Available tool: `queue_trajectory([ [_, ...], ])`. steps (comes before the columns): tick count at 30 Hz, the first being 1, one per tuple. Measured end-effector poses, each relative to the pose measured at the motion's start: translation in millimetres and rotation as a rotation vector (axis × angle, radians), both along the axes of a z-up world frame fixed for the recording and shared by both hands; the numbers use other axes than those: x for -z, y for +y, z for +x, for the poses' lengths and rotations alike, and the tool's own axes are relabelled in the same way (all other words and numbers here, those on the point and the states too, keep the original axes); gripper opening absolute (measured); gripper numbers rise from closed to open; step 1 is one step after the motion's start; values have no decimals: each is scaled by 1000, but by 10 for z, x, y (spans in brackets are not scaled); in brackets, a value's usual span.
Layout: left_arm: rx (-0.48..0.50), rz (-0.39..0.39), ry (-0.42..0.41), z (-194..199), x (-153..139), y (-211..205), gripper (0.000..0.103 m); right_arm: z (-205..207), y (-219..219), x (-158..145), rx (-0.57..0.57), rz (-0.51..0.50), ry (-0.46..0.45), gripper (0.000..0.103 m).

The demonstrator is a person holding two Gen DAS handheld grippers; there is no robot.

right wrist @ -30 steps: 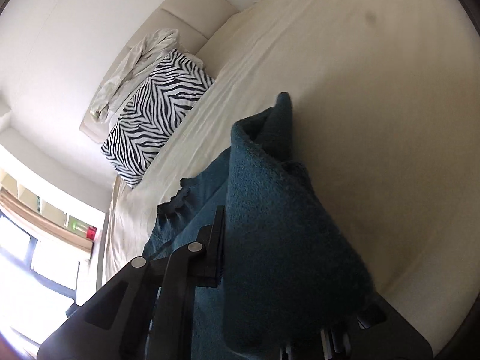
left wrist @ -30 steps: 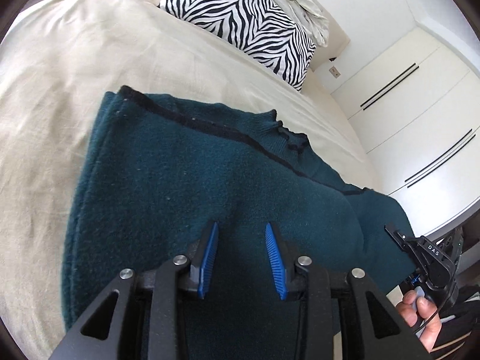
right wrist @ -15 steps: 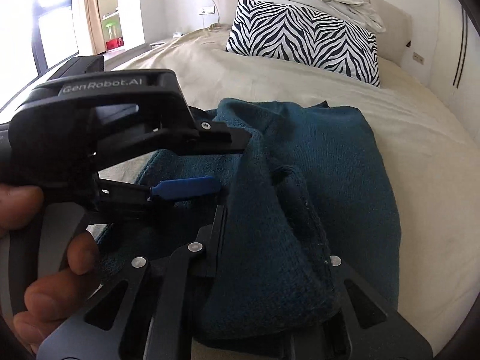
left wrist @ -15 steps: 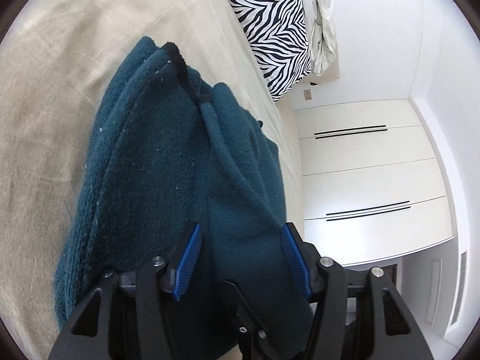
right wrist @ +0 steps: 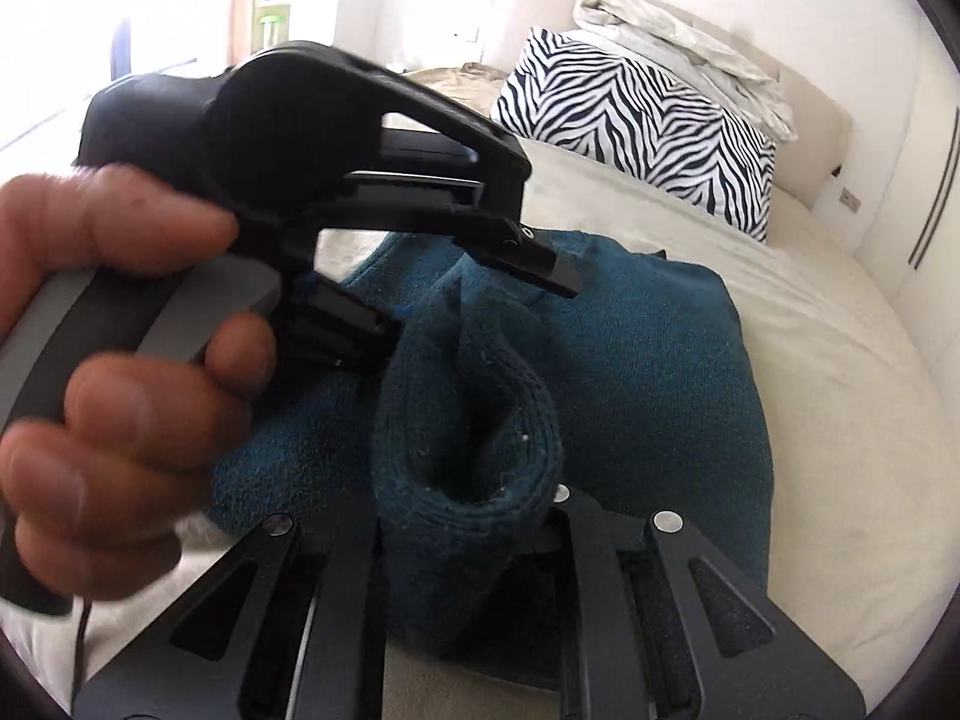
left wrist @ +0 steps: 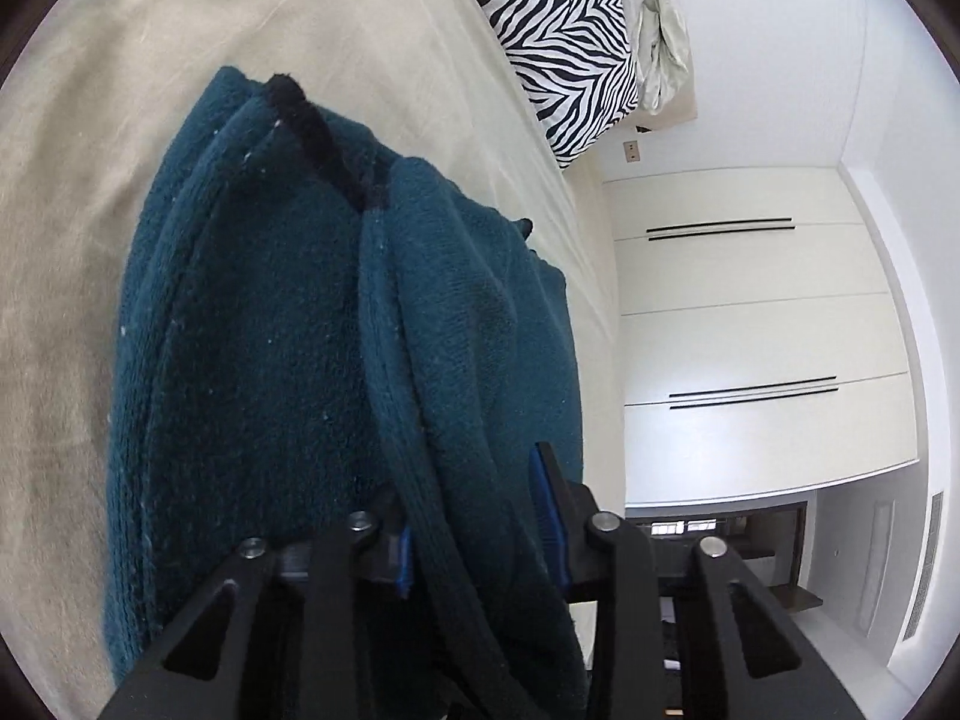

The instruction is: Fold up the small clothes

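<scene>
A dark teal knit sweater point(left wrist: 258, 372) with a black hem lies folded on the beige bed point(left wrist: 120, 30). My left gripper point(left wrist: 480, 534) has its blue pads on either side of a thick fold of the sweater and is shut on it. In the right wrist view the sweater point(right wrist: 648, 372) covers the bed in front. My right gripper point(right wrist: 468, 510) is shut on a rolled edge of it; its fingertips are hidden by cloth. The left gripper point(right wrist: 468, 288), held by a hand, shows there, its jaws around the same fold.
A zebra-striped pillow point(left wrist: 558, 30) and a crumpled white cover point(left wrist: 660, 36) lie at the head of the bed. White wardrobe doors point(left wrist: 750, 330) stand beyond the bed's far side. The pillow also shows in the right wrist view point(right wrist: 636, 126).
The left gripper has closed from open jaws onto the sweater's fold. The right gripper swung round with its rolled edge, bringing it beside the left gripper over the sweater.
</scene>
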State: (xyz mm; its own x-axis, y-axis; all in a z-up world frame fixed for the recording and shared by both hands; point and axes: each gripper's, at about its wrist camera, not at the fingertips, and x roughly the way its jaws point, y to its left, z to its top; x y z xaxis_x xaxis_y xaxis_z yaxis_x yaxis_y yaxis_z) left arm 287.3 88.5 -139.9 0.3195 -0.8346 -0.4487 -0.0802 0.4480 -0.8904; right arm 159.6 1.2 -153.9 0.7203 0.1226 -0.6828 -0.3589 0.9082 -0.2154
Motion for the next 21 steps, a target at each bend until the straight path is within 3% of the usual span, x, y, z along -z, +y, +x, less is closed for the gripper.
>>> queue_trajectory([
  [3, 32, 51, -13, 24, 2, 9, 16, -132, -42, 36, -56, -22, -13, 14],
  [7, 50, 84, -56, 27, -98, 30, 15, -266, -61, 71, -82, -87, -47, 11],
  [14, 47, 144, -157, 4, -491, 397, 15, -629, 255, -49, -216, -212, -188, 11],
  [19, 50, 265, -86, -43, -138, 529, 16, -588, 356, 163, -263, -206, -115, 11],
  [21, 26, 231, -63, -72, 50, 601, 19, -602, 387, 301, -277, -224, -82, 11],
])
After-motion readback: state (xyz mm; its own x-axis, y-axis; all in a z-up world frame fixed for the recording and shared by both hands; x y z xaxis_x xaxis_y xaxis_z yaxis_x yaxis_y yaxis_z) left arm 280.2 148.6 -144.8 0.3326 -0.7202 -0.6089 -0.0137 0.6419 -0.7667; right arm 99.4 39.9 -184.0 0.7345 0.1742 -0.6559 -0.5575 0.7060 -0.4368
